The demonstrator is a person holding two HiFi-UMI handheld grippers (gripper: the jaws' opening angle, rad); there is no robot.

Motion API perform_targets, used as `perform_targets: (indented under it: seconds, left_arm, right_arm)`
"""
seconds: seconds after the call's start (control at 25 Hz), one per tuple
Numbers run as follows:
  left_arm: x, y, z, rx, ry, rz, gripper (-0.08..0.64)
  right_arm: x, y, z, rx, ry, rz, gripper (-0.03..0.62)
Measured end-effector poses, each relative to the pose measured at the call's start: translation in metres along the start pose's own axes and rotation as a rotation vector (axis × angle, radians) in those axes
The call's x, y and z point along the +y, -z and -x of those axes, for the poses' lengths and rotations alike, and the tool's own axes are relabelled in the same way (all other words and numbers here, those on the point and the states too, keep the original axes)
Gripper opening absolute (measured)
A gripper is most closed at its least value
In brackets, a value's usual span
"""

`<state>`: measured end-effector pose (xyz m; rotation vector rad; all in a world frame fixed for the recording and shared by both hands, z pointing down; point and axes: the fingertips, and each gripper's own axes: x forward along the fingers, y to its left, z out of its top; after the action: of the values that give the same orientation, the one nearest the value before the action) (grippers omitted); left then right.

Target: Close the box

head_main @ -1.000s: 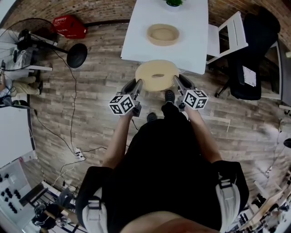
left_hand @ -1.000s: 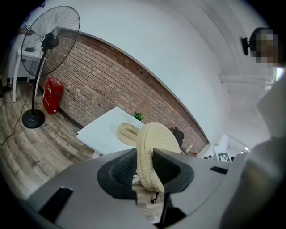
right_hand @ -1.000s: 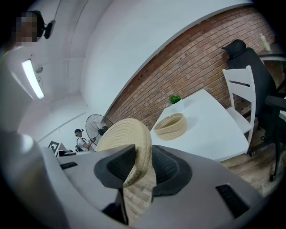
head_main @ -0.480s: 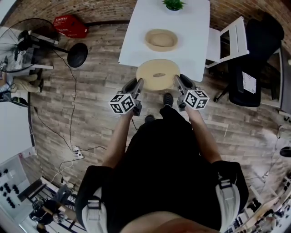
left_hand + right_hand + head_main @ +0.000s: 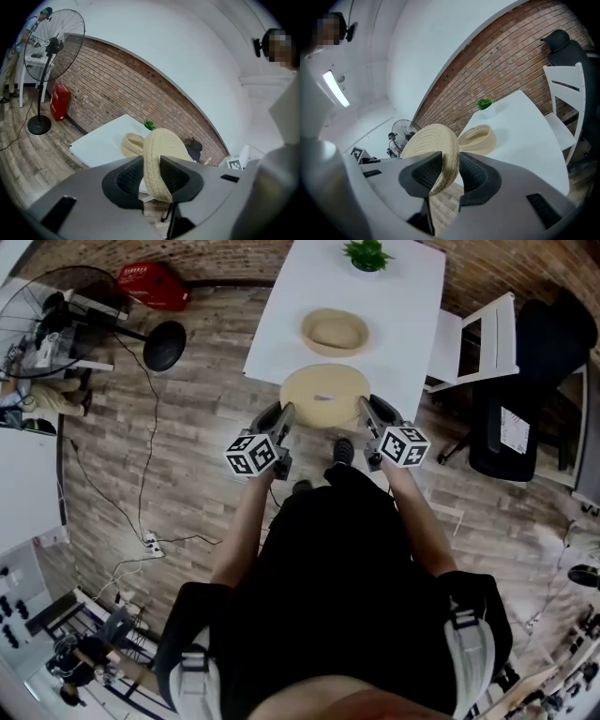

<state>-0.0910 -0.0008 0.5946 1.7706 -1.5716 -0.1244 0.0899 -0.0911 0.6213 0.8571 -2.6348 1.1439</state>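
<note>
Both grippers clamp the round woven lid: the left gripper pinches its left rim and the right gripper its right rim. They hold it flat by the white table's near edge. The woven box sits uncovered farther back.

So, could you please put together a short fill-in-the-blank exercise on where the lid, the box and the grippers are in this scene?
1. The left gripper and the right gripper each clamp the rim of the woven ____.
2. The open woven box sits on a table whose top is ____.
3. Beyond the box on that table stands a small green ____.
Missing words: lid; white; plant.
</note>
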Motion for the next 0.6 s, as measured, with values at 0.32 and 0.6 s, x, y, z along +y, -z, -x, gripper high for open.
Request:
perform_targets:
  seconds: [0.32, 0.6]
  left_arm:
    - [0.002, 0.000, -0.021, -0.019, -0.052, 0.010, 0.120]
    - [0.002, -0.004, -0.035, -0.034, -0.070, 0.030, 0.120]
  right_arm:
    - [-0.019, -0.004, -0.014, 0.066, -0.028, 0.041, 0.117]
    - [-0.030, -0.017, -0.024, 0.088, -0.038, 0.049, 0.117]
